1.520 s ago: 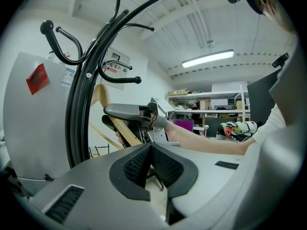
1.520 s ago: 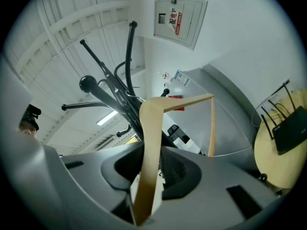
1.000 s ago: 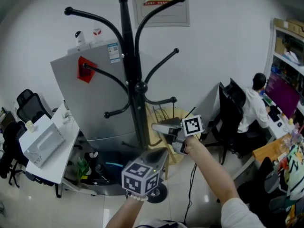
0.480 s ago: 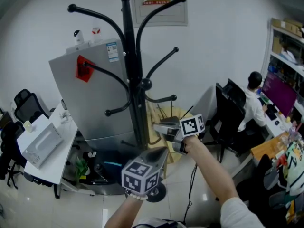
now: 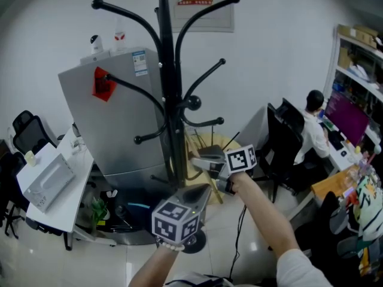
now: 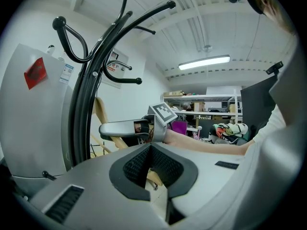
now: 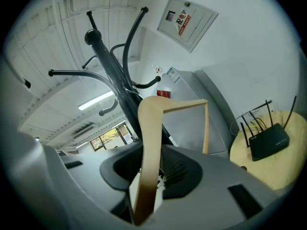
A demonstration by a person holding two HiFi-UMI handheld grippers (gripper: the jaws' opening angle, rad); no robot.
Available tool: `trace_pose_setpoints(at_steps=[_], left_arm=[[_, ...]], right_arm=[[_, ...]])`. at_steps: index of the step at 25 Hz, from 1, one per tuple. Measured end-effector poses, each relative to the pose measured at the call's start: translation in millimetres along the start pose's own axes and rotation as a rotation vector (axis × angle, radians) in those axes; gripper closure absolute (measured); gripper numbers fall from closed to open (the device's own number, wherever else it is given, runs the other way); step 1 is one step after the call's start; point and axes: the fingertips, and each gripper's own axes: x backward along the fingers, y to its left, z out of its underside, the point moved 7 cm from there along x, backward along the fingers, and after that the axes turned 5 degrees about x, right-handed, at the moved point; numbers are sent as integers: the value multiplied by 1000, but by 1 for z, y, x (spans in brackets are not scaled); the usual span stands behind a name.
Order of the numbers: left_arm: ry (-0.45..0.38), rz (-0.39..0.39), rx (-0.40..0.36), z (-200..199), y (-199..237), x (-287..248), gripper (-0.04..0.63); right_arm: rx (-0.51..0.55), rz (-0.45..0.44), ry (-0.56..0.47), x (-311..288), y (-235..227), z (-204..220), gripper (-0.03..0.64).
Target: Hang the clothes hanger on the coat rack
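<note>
A black coat rack [image 5: 173, 100] with curved arms stands just ahead; it also shows in the left gripper view [image 6: 84, 104] and the right gripper view [image 7: 112, 80]. My right gripper [image 5: 197, 161] is held level close to the pole's right side. It is shut on a light wooden clothes hanger [image 7: 148, 143], which sticks up between the pads [image 7: 180, 169] with its bar running right. My left gripper [image 5: 200, 191] sits lower and nearer to me, shut with nothing in it [image 6: 150, 150]. From the left gripper view the right gripper [image 6: 108, 128] hangs beside the pole.
A grey fridge [image 5: 119, 118] stands behind the rack, and a white desk [image 5: 54, 190] lies at the left. A round wooden table [image 7: 268, 143] with a router is right of the pole. A seated person [image 5: 311, 124] and a black office chair [image 5: 281, 142] are at the right.
The head view has tilted up a little, so the rack's top shows more. Both grippers stay in nearly the same places, the hanger still held in the right one.
</note>
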Motion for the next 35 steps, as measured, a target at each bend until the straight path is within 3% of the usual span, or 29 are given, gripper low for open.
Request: trace_pose_setpoints(at_steps=[11,14,18,25,35], left_arm=[[-9,7,23,2,8,11,606],[-9,16,30,3,9,14,606],[-15,30,43,4,11,18,606],[-16,80,72,6,15,28,606],[-25,185,62,10,24,67,606]], right_arm=[[11,31,4,-3,2,1,448],[21,58,9,1,0,3,361],[-21,88,-9,10,-2,12,324],[78,307,-51,39,5,16,192],[215,565,-146,86,69,23,173]])
